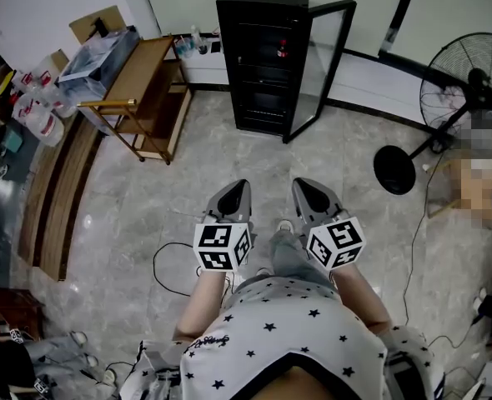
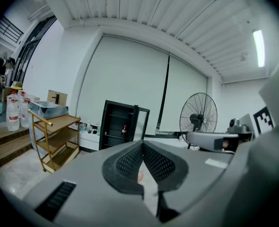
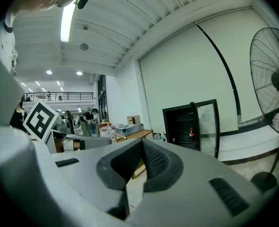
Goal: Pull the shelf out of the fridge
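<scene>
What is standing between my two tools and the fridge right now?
Nothing visible. Only bare floor lies between the left tool, the right tool and the fridge, whose glass door stands open. The wooden cart sits off to the left and the fan to the right.

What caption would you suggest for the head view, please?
Both shut, the left gripper and right gripper point toward the black fridge with its glass door open.

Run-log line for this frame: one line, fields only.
phase: standing off from fridge | fridge door: open | shelf: inside, untouched | left gripper: jaws shut, empty | right gripper: jaws shut, empty
</scene>
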`<state>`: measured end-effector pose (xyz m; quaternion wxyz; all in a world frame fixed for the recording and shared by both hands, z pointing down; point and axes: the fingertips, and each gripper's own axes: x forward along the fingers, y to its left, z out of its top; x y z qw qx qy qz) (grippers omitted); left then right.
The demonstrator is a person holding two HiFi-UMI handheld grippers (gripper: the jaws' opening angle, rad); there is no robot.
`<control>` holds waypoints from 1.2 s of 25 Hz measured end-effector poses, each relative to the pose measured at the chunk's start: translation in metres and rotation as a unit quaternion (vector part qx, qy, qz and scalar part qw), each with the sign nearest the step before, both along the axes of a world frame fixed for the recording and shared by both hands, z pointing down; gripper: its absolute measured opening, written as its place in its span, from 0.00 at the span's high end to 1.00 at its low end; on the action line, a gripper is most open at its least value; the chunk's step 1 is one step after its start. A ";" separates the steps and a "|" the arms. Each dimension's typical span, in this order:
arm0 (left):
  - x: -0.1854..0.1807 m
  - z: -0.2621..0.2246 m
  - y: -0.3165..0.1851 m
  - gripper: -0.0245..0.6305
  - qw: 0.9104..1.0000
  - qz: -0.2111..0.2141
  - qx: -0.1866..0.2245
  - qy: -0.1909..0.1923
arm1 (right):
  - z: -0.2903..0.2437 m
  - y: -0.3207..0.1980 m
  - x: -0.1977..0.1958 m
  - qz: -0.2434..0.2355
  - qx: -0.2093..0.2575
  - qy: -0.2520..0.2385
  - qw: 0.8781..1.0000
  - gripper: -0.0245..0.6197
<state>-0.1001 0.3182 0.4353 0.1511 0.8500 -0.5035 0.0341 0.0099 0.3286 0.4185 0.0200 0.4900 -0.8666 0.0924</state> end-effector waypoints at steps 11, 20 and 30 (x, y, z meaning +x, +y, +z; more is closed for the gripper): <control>-0.010 0.010 -0.064 0.94 1.000 -0.017 -0.005 0.006 | 0.008 -0.071 0.000 -0.001 0.006 0.016 1.000 0.97; -0.004 0.010 -0.151 0.94 0.999 -0.032 -0.012 0.010 | 0.004 -0.169 0.000 -0.024 0.007 0.012 1.000 0.97; 0.013 0.003 -0.264 0.94 0.999 -0.049 -0.016 0.012 | -0.006 -0.287 0.014 -0.048 0.014 0.020 0.999 0.97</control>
